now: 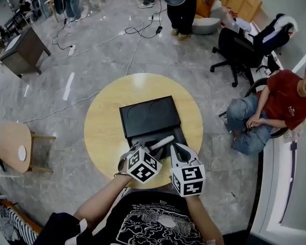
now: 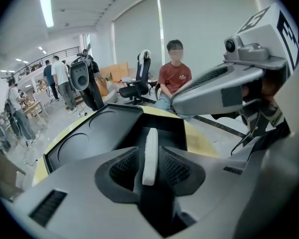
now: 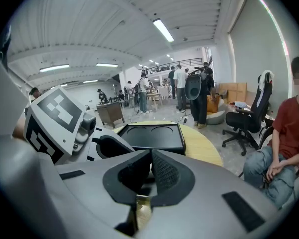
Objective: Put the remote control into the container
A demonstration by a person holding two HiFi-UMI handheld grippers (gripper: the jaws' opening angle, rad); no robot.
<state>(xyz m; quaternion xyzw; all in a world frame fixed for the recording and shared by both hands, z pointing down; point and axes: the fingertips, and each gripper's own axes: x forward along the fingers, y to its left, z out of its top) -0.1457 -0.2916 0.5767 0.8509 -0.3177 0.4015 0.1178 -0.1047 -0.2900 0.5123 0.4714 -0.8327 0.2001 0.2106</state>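
The white remote (image 1: 161,142) stands on edge between the released jaws of the left gripper (image 2: 149,156), inside the near part of the open black container (image 1: 143,136). The right gripper (image 3: 149,157), just to its right, is clenched on nothing. The container sits on a round yellow table (image 1: 104,129) on a grey stone floor (image 1: 92,60), with a person (image 1: 278,98) seated at the right.

Round yellow table (image 1: 104,131) on grey floor (image 1: 92,50); person (image 1: 275,103) in red shirt seated right; black office chair (image 1: 239,47) behind.
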